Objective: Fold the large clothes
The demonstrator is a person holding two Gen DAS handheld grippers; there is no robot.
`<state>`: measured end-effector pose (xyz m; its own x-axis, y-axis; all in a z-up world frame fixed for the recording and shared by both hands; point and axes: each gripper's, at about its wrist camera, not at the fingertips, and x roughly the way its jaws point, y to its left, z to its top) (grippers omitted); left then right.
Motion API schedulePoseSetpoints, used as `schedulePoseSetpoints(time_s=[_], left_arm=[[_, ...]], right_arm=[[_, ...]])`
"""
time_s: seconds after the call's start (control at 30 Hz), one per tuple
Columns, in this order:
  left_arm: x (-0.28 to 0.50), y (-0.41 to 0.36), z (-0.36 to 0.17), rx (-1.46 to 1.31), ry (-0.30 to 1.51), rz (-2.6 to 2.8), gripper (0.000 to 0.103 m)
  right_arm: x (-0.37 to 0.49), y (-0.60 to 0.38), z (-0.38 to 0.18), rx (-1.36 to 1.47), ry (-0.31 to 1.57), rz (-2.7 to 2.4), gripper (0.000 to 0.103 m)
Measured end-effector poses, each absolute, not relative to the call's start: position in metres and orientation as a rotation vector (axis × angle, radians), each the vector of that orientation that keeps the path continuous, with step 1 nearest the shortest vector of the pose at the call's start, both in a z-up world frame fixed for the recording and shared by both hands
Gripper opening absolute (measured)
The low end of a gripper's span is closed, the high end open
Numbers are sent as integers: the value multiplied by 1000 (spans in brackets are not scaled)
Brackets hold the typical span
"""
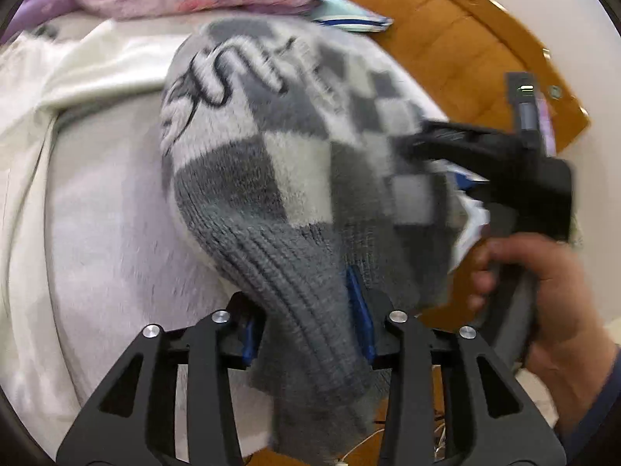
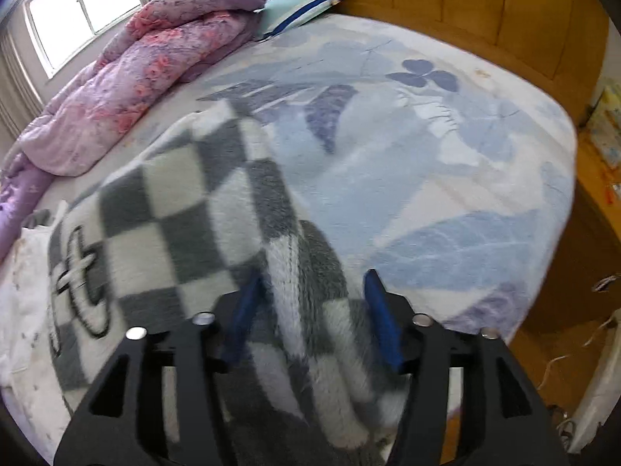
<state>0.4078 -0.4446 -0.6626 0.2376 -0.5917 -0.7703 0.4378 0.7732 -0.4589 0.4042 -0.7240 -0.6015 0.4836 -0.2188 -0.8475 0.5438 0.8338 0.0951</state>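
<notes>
A grey and white checkered knit sweater (image 1: 279, 163) with black script lettering hangs lifted above the bed. My left gripper (image 1: 310, 310) is shut on its grey ribbed hem, which bunches between the blue pads. My right gripper (image 2: 310, 310) is shut on another bunched part of the same sweater (image 2: 170, 225), which drapes down to the left over the bed. The right gripper's black body (image 1: 504, 163) and the hand holding it show at the right of the left wrist view.
The bed has a pale blue leaf-print sheet (image 2: 427, 178). A pink and purple quilt (image 2: 139, 77) lies along its left side, with a pillow (image 2: 302, 4) by the wooden headboard (image 2: 485, 11). White and cream clothes (image 1: 77, 202) lie beneath the sweater.
</notes>
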Motion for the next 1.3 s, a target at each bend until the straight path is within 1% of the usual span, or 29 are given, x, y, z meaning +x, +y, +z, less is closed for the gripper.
schedulePoseSetpoints(time_s=[0.13, 0.2, 0.23, 0.27, 0.3, 0.33, 0.37, 0.4, 0.43, 0.47, 0.5, 0.6, 0.67, 0.7, 0.77, 0.87, 0.9, 0.97, 1.03, 1.1, 1.17, 1.3], left_arm=[[411, -427, -673, -195, 1164, -700, 40], [413, -413, -673, -212, 1171, -682, 40], [411, -409, -673, -209, 1174, -673, 43], [411, -402, -673, -203, 1175, -663, 45], [409, -396, -673, -208, 1183, -648, 47], [406, -389, -672, -213, 1190, -637, 51], [406, -384, -673, -214, 1193, -629, 55], [406, -377, -674, -208, 1193, -624, 57], [409, -380, -670, -203, 1193, -617, 62], [410, -375, -670, -206, 1196, -610, 64], [411, -369, -672, -209, 1208, -600, 64], [414, -348, -670, -203, 1234, -561, 69], [418, -333, -662, -199, 1222, -525, 75], [420, -320, -653, -200, 1208, -503, 75], [421, -305, -640, -192, 1183, -480, 80], [423, -272, -600, -171, 1123, -474, 81], [423, -258, -578, -139, 1090, -460, 81], [417, -242, -544, -112, 1026, -456, 83], [412, -224, -511, -98, 983, -433, 84], [399, -198, -476, -100, 941, -430, 86], [383, -170, -445, -115, 918, -409, 87], [342, -123, -390, -175, 874, -415, 89]], right_arm=[[384, -712, -577, 293, 968, -510, 63], [378, -704, -568, 303, 960, -454, 63], [372, -697, -566, 341, 962, -397, 63], [368, -688, -570, 396, 976, -322, 55], [367, -684, -575, 423, 987, -293, 45], [365, -677, -587, 458, 1024, -264, 43], [366, -671, -600, 480, 1056, -240, 36], [367, -668, -610, 483, 1084, -238, 26], [368, -666, -635, 473, 1172, -273, 25], [367, -668, -650, 494, 1206, -282, 20], [363, -672, -665, 527, 1205, -296, 18], [362, -679, -665, 565, 1208, -324, 16], [366, -673, -654, 534, 1237, -327, 17], [365, -664, -644, 525, 1241, -303, 21], [362, -649, -625, 520, 1240, -243, 21], [347, -612, -580, 457, 1229, -163, 22], [340, -601, -563, 448, 1220, -134, 26], [328, -582, -537, 458, 1210, -96, 31], [316, -558, -509, 468, 1199, -37, 32], [307, -535, -483, 462, 1184, -1, 41], [294, -509, -453, 428, 1155, 8, 47], [256, -451, -387, 378, 1039, 40, 59]])
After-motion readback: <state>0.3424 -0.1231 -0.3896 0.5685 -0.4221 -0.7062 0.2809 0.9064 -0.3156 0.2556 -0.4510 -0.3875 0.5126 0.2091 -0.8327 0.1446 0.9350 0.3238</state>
